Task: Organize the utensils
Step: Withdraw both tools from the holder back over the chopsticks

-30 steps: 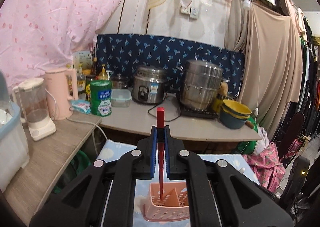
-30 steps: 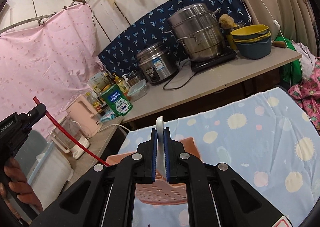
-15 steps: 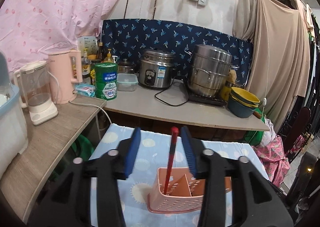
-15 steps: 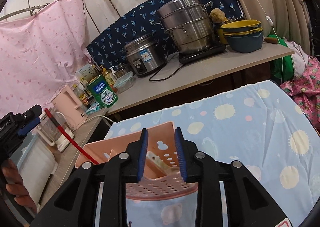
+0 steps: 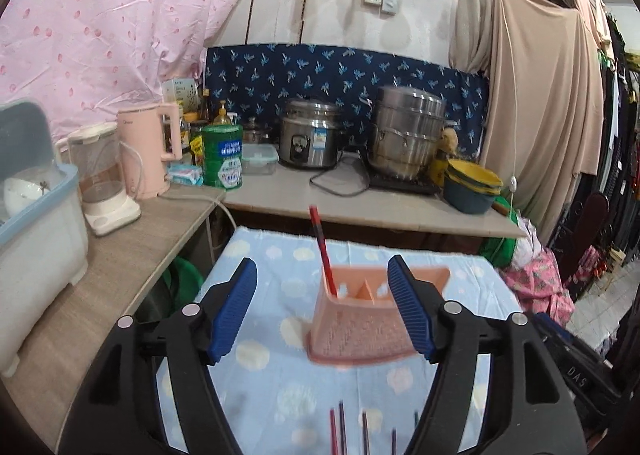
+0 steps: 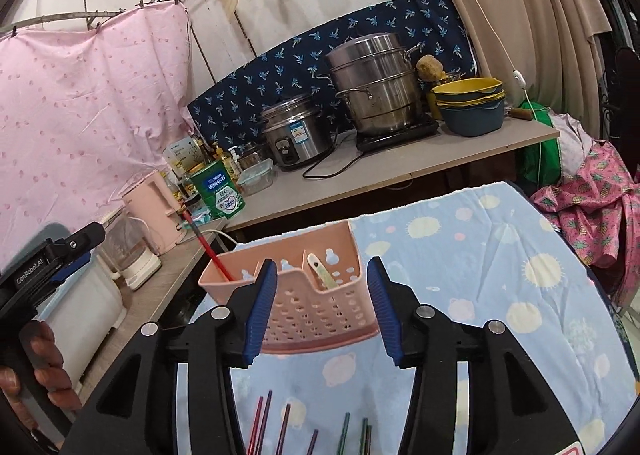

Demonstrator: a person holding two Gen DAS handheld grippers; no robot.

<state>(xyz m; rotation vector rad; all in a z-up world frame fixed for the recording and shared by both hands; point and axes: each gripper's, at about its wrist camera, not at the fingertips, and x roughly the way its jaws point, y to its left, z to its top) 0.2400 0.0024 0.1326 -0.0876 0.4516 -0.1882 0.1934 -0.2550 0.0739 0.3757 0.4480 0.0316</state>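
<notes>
We see both jaws spread wide, empty: left gripper (image 5: 322, 311), right gripper (image 6: 322, 311). Pink perforated plastic caddy (image 6: 308, 307) sits mid-table on the blue cloth (image 6: 500, 275), holding a red chopstick (image 6: 208, 249) far left and a pale spoon (image 6: 322, 273). Loose chopsticks (image 6: 280, 427) lie near: thin, light, stiff, probably slick; we'd pinch mid-shaft.

In the left wrist view the pink utensil basket (image 5: 360, 329) is motion-blurred, so its perforations smear together, and the right blue pad (image 5: 410, 315) covers its right end. The loose chopsticks (image 6: 312, 431) on the blue cloth are cut off by the bottom edge in both views, so their lengths and count cannot be told. The lower part of the red chopstick (image 6: 208, 249) and of the pale spoon (image 6: 322, 273) is hidden inside the basket.
</notes>
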